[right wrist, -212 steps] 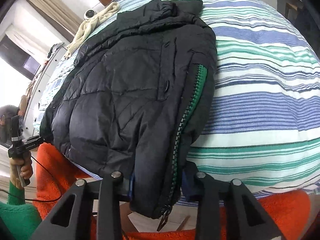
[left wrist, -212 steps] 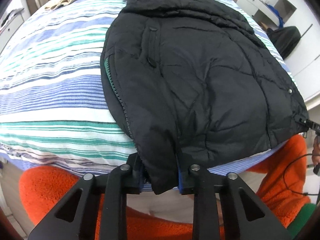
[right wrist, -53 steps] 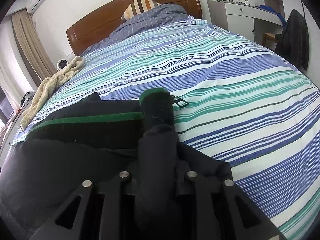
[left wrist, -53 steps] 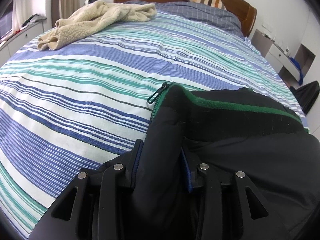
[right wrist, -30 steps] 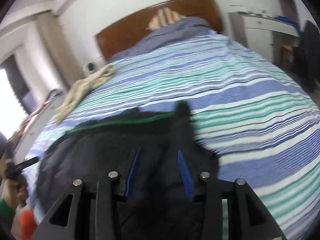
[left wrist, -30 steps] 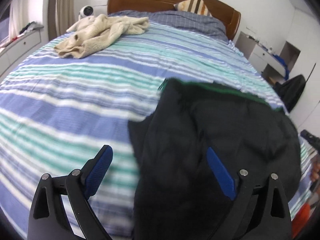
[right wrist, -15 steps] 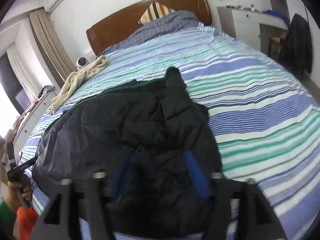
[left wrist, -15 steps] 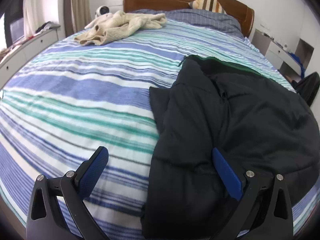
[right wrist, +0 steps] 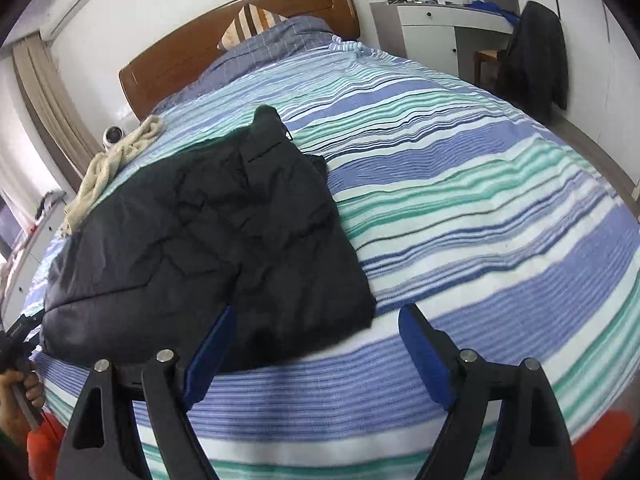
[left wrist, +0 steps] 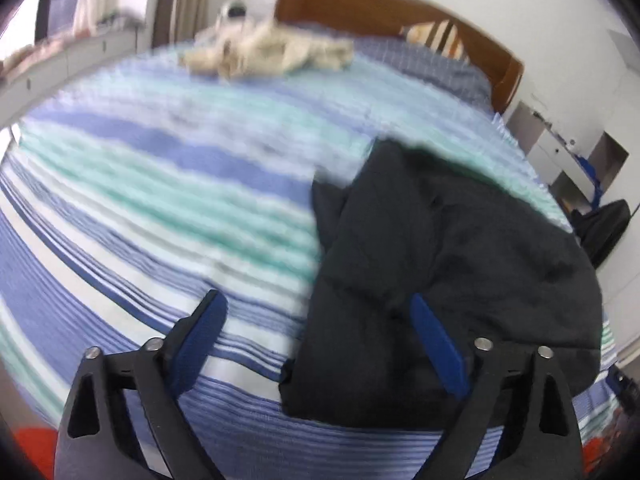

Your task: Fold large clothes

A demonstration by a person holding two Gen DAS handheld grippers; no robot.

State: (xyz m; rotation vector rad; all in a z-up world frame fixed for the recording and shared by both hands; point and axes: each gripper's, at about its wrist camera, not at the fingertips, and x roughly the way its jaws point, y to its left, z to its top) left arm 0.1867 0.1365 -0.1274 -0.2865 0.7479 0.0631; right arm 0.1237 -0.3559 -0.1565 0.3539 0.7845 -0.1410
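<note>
1. Lying folded on the striped bedspread (right wrist: 460,184) is the black puffer jacket (right wrist: 208,240), down at the near end of the bed and toward its left side in the right wrist view, with the collar end pointing at the wooden headboard (right wrist: 240,28).
2. The right gripper (right wrist: 316,320) hangs over the jacket's near right corner. Its jaws are spread wide and opening, nothing pinched: just bedspread and the jacket's edge show in the gap.
3. The left gripper (left wrist: 316,312) sits over the jacket's (left wrist: 460,264) left edge (this view is pretty smeared). Its jaws are wide too but easing closed, and the blue pads (left wrist: 436,344) aren't pressing on any fabric.
4. A cream fleecy garment (right wrist: 112,168) is bunched up at the far left, well apart from the jacket.
5. A hand (right wrist: 16,396) at the left edge of the right wrist view holds the other gripper's handle.
</note>
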